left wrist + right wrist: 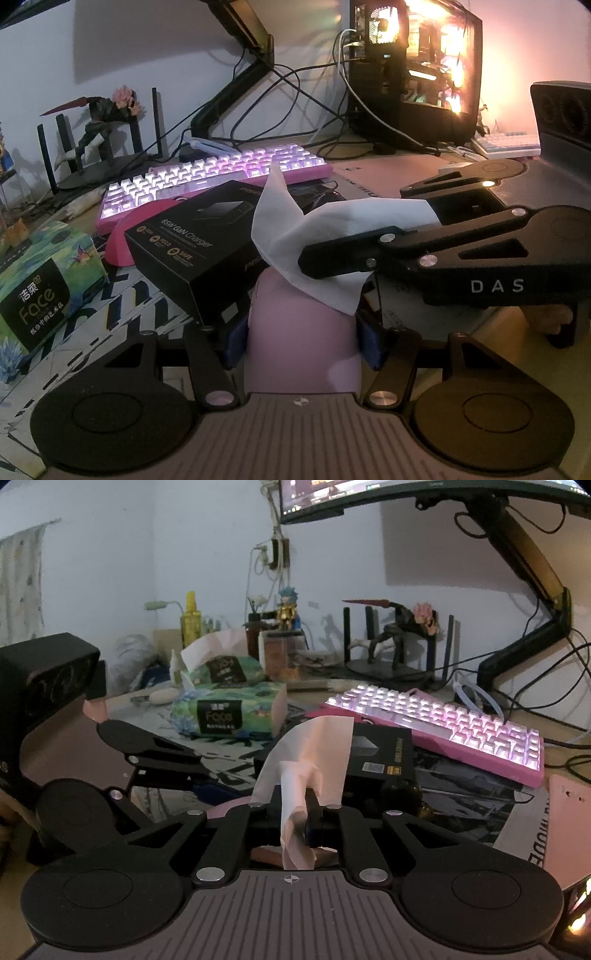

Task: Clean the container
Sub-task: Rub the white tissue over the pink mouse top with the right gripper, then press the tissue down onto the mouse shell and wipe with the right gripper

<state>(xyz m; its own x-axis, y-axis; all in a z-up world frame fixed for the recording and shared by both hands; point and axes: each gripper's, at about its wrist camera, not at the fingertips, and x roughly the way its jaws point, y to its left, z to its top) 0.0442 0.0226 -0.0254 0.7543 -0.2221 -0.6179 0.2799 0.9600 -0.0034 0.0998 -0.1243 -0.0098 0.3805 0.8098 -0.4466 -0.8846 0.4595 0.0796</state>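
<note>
My right gripper (pixel 295 821) has its jaws pinched on a tissue (pixel 310 753) that stands up before me. Beyond it lie a black box (pixel 380 757), a pink keyboard (pixel 443 727) and a tissue pack (pixel 229 712) on the bench (pixel 561 760).

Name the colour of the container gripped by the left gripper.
Pale pink. The container shows best in the left wrist view, clamped by the left gripper.

The white tissue (pixel 295 236) covers the pink container's (pixel 301 347) top, so its opening can't be seen. In the right wrist view only a pink sliver (pixel 225 806) peeks past the linkage. The monitor (pixel 369 494) is cut by the top edge, its screen unreadable.
</note>
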